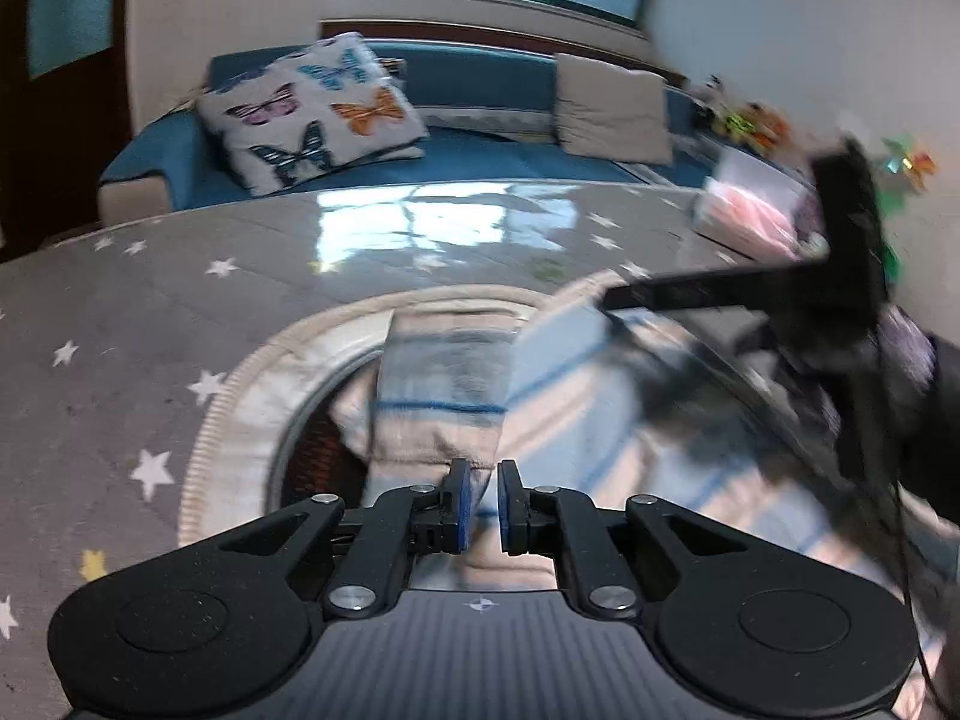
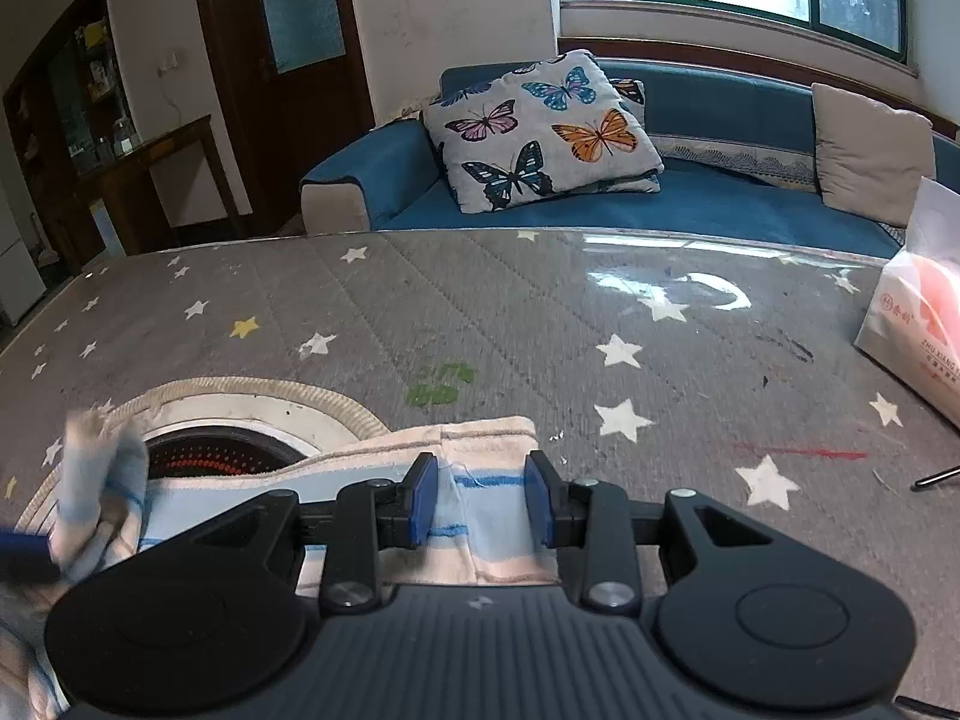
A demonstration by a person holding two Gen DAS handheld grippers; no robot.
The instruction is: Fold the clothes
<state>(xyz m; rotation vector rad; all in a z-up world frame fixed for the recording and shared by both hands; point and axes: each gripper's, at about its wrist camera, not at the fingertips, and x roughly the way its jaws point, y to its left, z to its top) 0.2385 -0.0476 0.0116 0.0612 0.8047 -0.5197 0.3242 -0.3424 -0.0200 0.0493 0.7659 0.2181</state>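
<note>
Striped garment (image 2: 492, 516) lies between right gripper's (image 2: 480, 501) spread jaws; left gripper (image 1: 480, 507) pinches it.

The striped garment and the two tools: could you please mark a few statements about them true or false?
1. The left tool has striped garment fabric between its fingers. True.
2. The right tool is shut tight. False: its fingers stand apart, with fabric lying between them.
3. A butterfly pillow lies on the sofa. True.
4. The table cover is plain red. False: it is grey with stars.
5. A white bag stands on the table's right side in the right wrist view. True.
</note>
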